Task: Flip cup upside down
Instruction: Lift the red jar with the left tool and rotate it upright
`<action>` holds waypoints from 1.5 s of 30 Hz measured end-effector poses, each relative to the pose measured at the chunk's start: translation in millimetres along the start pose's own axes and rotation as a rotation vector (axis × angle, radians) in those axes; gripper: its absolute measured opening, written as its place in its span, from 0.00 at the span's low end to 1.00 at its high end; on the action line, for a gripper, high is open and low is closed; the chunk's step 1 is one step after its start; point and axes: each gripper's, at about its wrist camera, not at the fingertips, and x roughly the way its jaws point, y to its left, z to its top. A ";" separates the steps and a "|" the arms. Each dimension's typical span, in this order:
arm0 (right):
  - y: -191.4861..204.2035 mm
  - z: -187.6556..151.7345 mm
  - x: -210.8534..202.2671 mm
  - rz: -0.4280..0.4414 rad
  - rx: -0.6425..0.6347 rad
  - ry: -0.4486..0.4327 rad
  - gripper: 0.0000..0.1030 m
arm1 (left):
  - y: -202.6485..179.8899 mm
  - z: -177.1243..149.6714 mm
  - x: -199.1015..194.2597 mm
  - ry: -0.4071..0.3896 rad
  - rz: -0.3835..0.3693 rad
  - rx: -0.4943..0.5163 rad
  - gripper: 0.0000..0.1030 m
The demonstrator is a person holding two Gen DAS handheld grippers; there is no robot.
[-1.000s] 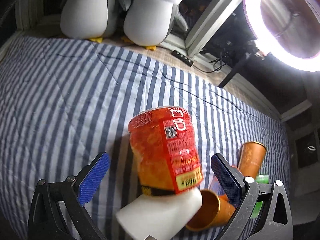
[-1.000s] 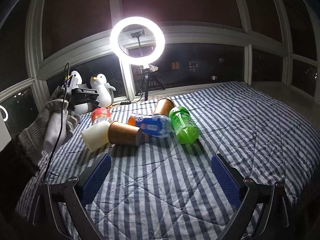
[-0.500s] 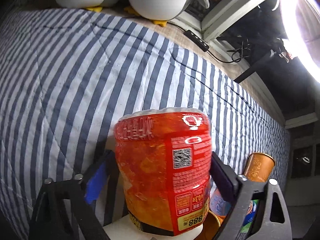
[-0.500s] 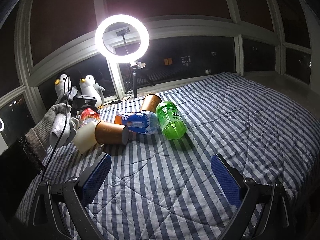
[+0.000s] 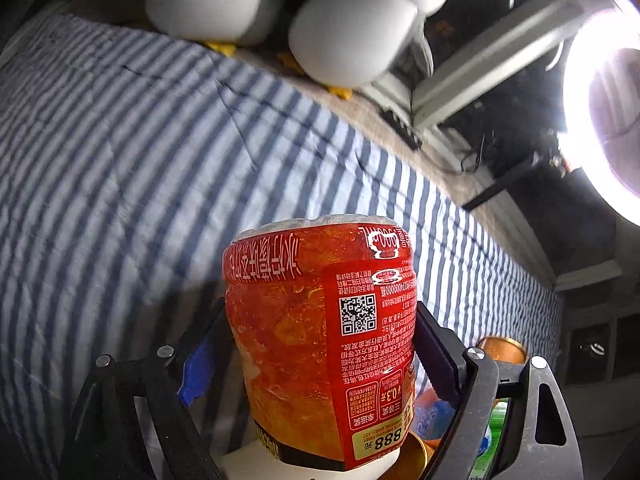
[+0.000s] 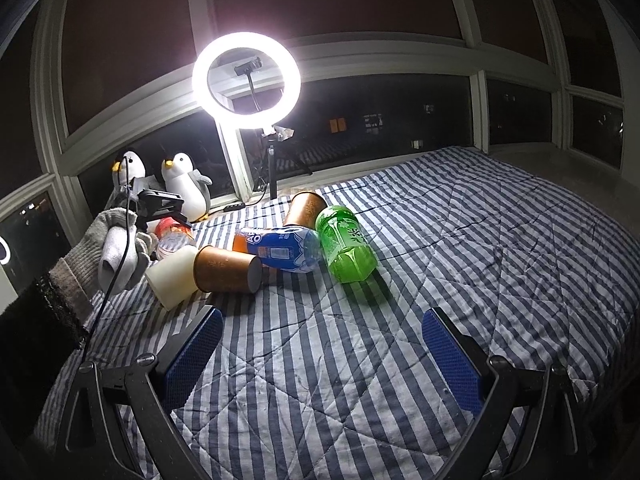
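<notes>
Red-labelled cup (image 5: 324, 344) now pinched between the blue pads (image 5: 196, 372) of the left gripper (image 5: 316, 364), which stood wide apart a second ago; long axis running away from the camera, white end (image 5: 316, 460) nearest. Held near the bed's (image 6: 400, 320) left edge, beside a white cup (image 6: 172, 276) and brown cup (image 6: 228, 270). Right gripper (image 6: 320, 360) spread wide, holding nothing, over the near edge.

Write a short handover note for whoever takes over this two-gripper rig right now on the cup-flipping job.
Left gripper: shut on the red-labelled container, jaws against its sides.
Right gripper: open, holding nothing, above the striped bedspread.
The white cup and a brown cup lie on their sides together; a second brown cup lies behind the bottles.
Done: container grasped.
Left: turn it over, set it down, release.
</notes>
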 end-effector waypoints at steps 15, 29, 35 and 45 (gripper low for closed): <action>21.1 -0.9 -12.3 0.046 -0.009 -0.015 0.96 | 20.7 -49.4 -143.9 -0.138 -0.063 0.178 0.86; 30.8 -12.3 -29.0 0.070 -0.013 -0.011 0.96 | 26.2 -204.7 -143.9 0.056 -0.147 0.290 0.86; 26.5 -14.8 -24.0 0.098 0.009 0.033 0.96 | 6.7 -266.0 -104.6 0.168 -0.156 0.364 0.86; 16.9 -15.6 -6.9 0.107 0.020 0.109 0.96 | -9.9 -287.4 -62.3 0.197 -0.113 0.432 0.86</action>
